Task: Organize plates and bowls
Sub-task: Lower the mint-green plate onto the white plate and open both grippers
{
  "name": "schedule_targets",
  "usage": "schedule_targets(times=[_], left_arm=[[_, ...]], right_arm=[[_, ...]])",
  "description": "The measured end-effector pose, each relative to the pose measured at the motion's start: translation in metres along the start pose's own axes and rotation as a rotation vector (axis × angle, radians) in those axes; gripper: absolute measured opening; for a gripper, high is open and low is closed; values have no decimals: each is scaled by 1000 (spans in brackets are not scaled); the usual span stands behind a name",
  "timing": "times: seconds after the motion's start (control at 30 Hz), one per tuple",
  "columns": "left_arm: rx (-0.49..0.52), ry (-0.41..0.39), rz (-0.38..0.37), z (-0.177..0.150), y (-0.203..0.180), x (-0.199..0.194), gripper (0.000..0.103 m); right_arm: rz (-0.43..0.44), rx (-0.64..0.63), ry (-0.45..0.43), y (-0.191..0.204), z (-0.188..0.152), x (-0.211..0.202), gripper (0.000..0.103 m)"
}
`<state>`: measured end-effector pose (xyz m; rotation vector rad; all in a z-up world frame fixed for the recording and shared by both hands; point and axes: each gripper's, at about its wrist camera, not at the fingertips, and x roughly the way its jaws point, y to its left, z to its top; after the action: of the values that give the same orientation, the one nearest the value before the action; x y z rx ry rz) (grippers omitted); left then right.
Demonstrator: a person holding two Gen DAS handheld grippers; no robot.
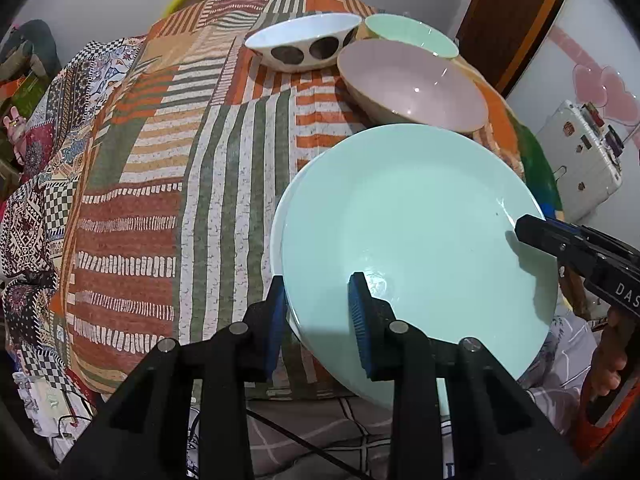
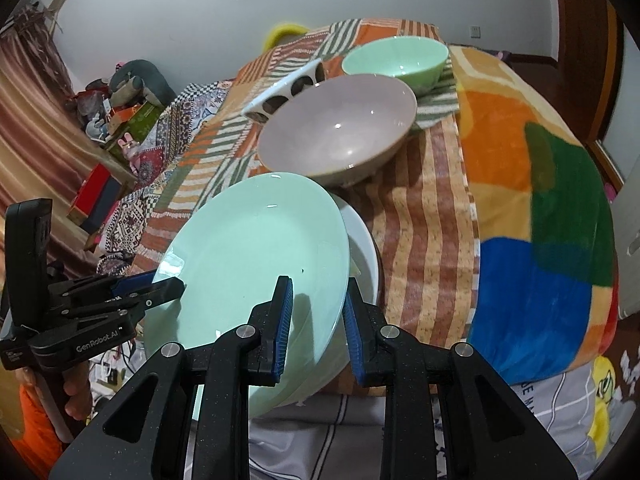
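A mint green plate [image 1: 416,232] [image 2: 256,248] hangs tilted just over a white plate [image 1: 275,236] [image 2: 365,248] at the near edge of the cloth-covered table. My left gripper [image 1: 318,286] is shut on the green plate's near rim, one blue pad above and one below. Shut on the opposite rim is my right gripper [image 2: 319,285]. Each gripper shows in the other's view: the right gripper [image 1: 524,229] at the plate's right edge, the left gripper [image 2: 172,285] at its left edge. Most of the white plate is hidden under the green one.
Behind the plates stand a mauve bowl [image 1: 412,80] [image 2: 340,128], a green bowl [image 1: 408,34] [image 2: 396,58] and a white bowl with dark spots [image 1: 304,42] [image 2: 280,94]. A striped patchwork cloth [image 1: 192,184] covers the table. A colourful blanket [image 2: 540,200] lies to the right.
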<state>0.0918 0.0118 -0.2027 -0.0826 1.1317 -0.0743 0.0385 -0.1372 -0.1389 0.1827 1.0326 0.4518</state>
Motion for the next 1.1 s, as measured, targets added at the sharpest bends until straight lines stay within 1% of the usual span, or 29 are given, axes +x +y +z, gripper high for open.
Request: schedule_targets(times=[0.23, 0.5, 0.63, 0.77, 0.8, 0.83, 0.87, 0.9, 1.0, 1.1], left_arm=[[8, 21, 10, 1, 2, 10, 31], [30, 11, 49, 5, 0, 15, 31], [32, 9, 56, 8, 1, 17, 31], [38, 7, 57, 9, 1, 18, 31], [41, 7, 45, 10, 0, 18, 31], [44, 7, 13, 10, -2, 18, 31], [49, 7, -4, 10, -4, 17, 31], [61, 4, -1, 10, -8, 17, 31], [109, -28, 52, 11, -20, 15, 31], [126, -34, 41, 11, -25, 12, 31]], right_arm=[[0, 17, 31, -5, 0, 9, 24], [-2, 16, 56, -3, 3, 16, 24], [-1, 21, 66, -4, 5, 21, 24], [12, 33, 65, -6, 5, 21, 24], [12, 33, 64, -7, 5, 21, 24], [15, 30, 63, -7, 5, 20, 24], [16, 30, 65, -6, 5, 21, 25], [15, 27, 65, -6, 6, 22, 25], [2, 13, 63, -4, 5, 21, 25], [-2, 10, 61, -3, 4, 21, 25]])
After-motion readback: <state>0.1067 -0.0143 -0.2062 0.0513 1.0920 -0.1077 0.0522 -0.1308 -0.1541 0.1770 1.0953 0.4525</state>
